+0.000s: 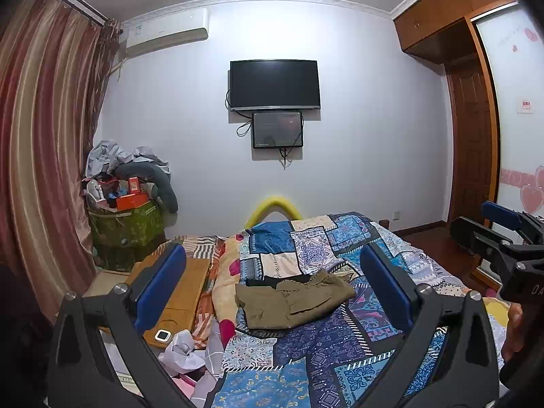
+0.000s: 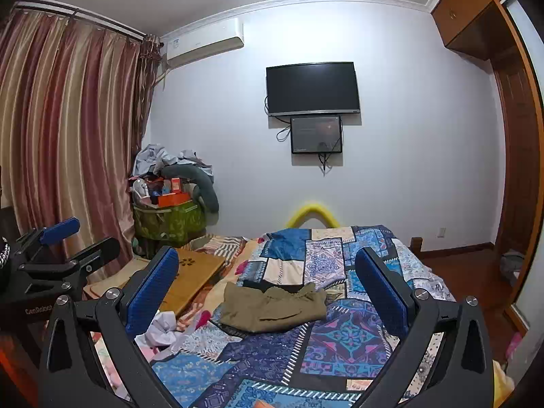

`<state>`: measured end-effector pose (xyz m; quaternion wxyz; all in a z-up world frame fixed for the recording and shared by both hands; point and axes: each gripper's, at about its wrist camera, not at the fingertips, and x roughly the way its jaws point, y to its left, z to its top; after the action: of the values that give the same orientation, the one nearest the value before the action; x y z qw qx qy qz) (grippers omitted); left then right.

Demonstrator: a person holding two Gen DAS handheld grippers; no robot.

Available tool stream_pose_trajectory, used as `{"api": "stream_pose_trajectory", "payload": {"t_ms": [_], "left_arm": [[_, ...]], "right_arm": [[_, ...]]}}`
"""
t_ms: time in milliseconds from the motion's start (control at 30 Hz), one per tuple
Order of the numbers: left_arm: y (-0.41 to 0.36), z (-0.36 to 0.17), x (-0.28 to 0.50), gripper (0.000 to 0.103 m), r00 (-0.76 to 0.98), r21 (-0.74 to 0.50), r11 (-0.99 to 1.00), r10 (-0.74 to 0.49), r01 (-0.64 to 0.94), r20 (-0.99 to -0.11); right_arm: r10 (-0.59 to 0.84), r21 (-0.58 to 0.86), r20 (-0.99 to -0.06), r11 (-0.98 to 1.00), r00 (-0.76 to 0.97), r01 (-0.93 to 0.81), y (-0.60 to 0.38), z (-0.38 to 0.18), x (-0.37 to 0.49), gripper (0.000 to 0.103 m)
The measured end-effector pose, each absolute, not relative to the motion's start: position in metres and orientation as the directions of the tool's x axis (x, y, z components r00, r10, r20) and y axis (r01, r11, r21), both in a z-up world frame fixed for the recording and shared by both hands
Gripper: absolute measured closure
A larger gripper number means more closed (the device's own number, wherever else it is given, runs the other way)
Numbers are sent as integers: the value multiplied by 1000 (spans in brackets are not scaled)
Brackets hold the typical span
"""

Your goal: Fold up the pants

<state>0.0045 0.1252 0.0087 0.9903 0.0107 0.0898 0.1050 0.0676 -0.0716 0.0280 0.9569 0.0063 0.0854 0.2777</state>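
Olive-green pants (image 1: pixel 294 301) lie folded in a compact bundle on the blue patchwork quilt (image 1: pixel 340 346), with a dark garment edge under their far side. They also show in the right wrist view (image 2: pixel 273 307). My left gripper (image 1: pixel 272 289) is open and empty, held above the bed short of the pants. My right gripper (image 2: pixel 267 287) is open and empty, also held back from the pants. The right gripper shows at the right edge of the left wrist view (image 1: pixel 503 231); the left gripper shows at the left edge of the right wrist view (image 2: pixel 64 241).
A wooden lap tray (image 1: pixel 176 292) and crumpled white cloth (image 1: pixel 183 350) lie left of the quilt. A green basket piled with boxes and clothes (image 1: pixel 125 221) stands by the curtain (image 1: pixel 40 156). A TV (image 1: pixel 274 85) hangs on the far wall. A wardrobe (image 1: pixel 476 112) is on the right.
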Motion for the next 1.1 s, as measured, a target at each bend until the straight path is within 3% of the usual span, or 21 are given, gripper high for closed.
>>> {"api": "stream_pose_trajectory", "payload": {"t_ms": [1100], "left_arm": [[124,5,14,0,963,-10,982,184,-190,-195]], "right_arm": [[532,127,-185,847,827,-516,-88,25,74,0]]}}
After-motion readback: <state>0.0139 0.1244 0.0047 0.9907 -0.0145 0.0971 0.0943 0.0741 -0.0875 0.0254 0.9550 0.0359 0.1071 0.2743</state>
